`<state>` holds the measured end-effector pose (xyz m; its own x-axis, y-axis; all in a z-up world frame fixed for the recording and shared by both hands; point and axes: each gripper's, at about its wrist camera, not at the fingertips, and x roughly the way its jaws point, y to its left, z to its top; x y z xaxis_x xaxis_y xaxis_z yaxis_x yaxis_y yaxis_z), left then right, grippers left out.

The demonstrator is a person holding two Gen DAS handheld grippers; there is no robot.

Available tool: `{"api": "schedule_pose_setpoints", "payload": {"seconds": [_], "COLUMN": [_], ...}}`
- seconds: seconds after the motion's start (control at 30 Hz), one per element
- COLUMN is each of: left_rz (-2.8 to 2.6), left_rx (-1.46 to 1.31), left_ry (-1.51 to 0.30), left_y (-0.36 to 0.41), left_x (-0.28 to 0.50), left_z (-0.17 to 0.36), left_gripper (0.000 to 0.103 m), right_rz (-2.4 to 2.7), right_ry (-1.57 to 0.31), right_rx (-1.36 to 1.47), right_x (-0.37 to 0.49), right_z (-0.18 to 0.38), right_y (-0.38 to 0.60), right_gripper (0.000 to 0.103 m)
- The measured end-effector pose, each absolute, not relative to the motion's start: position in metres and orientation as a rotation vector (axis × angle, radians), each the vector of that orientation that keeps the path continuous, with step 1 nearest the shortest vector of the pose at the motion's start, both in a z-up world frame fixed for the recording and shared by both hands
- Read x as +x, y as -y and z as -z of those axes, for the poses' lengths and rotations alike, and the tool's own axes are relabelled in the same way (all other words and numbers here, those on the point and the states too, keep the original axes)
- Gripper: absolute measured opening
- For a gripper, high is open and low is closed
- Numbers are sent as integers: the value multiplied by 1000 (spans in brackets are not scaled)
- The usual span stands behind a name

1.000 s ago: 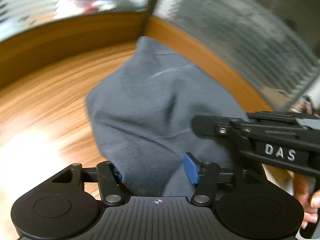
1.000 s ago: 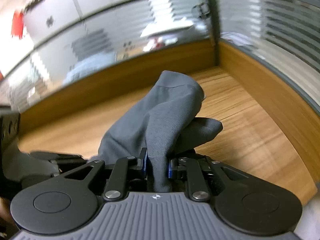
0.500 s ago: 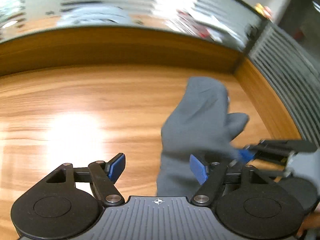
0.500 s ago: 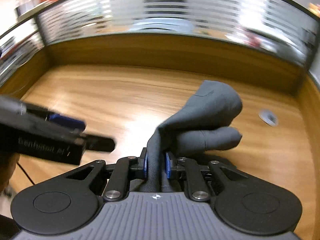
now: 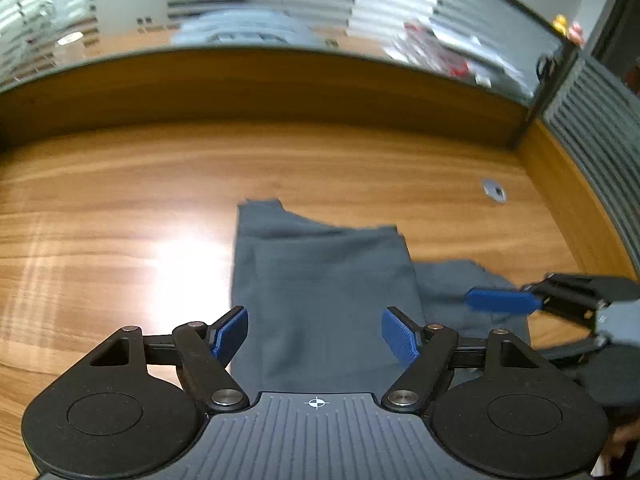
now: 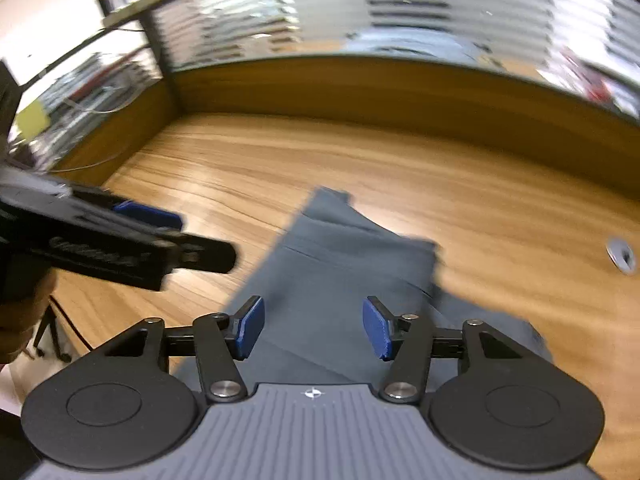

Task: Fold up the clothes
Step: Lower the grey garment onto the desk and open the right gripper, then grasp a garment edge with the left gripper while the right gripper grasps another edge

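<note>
The near end of the grey garment (image 5: 320,292) is cut off behind the left gripper (image 5: 315,334) body, and in the right wrist view its near edge likewise disappears under the right gripper (image 6: 312,328). That view is smeared by motion, so the cloth's far corner is hard to read. A hand (image 6: 24,312) shows only partly at that frame's left edge.

A second ago the garment hung bunched, pinched between the right pads; now it lies flat and folded on the wooden table (image 5: 120,208), directly ahead of and below both tools. The right jaws have just been opening and stand apart, blue pads clear of the cloth, gripping nothing. The left jaws have also widened and hold nothing.

A small round metal grommet (image 5: 495,191) sits in the table ahead and to the right of the left gripper. A wooden partition (image 5: 280,84) topped with frosted glass closes off the far side.
</note>
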<state>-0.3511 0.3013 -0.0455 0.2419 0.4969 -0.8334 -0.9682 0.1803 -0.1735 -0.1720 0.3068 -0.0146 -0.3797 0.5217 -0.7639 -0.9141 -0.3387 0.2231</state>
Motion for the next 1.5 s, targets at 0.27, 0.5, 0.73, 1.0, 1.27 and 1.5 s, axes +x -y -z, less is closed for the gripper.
{"api": "schedule_pose_setpoints", "payload": {"seconds": [0.27,0.5,0.73,1.0,1.27,1.5], "left_rz": [-979,-805,-790,-913,-1231,-1458], "left_rx": [-811,-721,-553,-627,-662,-702], "left_ry": [-856,-976,-1067,-965,-796,-773], "left_y": [-304,-290,-269,-269,-273,-275], "left_x": [-301,-259,-247,-280,-346,-406], "left_z": [92,122,138,119,70,51], "left_gripper": [85,88,81,17,14,13], "right_rz": [-1589,-1481,-1514,-1519,-1507,-1402], "right_ry": [-860,-898,-929,-971,-787,-683], "right_rx": [-806,-853,-909,-859,-760,-739], "right_x": [-90,-55,-59,-51,-37,-3], "right_z": [56,78,96,96,44,19], "right_y": [-273,-260,-260,-267,-262,-267], "right_gripper": [65,69,67,9,7,7]}}
